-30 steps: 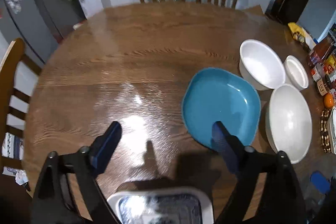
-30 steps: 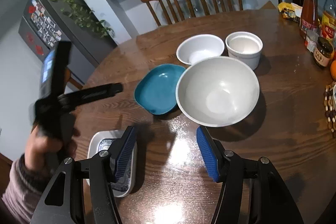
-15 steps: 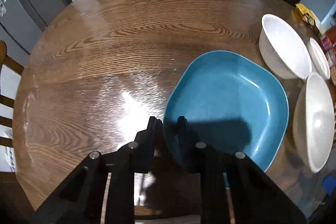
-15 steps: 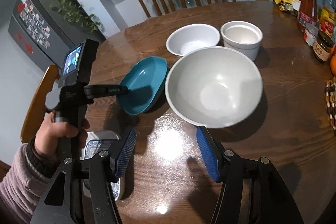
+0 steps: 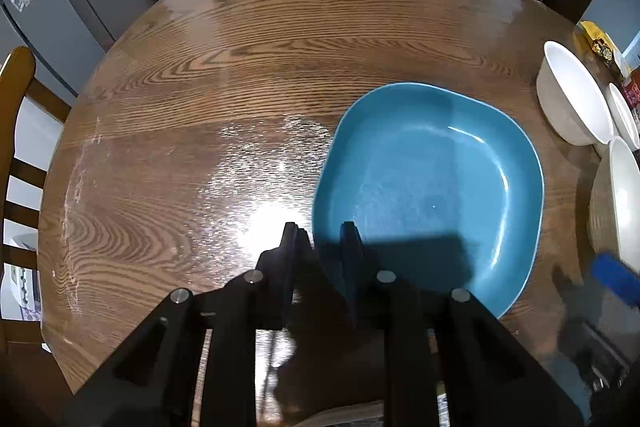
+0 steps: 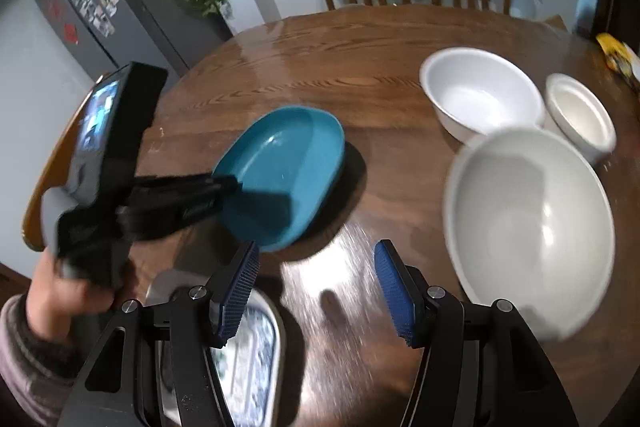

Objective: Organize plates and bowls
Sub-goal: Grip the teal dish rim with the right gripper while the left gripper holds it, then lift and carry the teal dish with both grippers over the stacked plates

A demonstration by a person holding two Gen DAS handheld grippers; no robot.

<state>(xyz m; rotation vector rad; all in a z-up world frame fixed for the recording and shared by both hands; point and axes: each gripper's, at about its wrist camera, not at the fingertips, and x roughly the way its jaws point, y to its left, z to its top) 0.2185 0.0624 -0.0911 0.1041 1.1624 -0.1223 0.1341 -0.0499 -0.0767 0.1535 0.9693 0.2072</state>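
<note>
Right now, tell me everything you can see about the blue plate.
The blue plate is a teal, glossy, ceramic-looking dish, squarish with rounded corners and a raised rim; its inside is empty. The left gripper pinches its near rim, one finger inside and one outside, though the jaws are easing open slightly. The plate sits tilted, held edge raised, far edge down at the wooden table, casting a dark shadow. It lies left of the white bowls, touching none of them.
</note>
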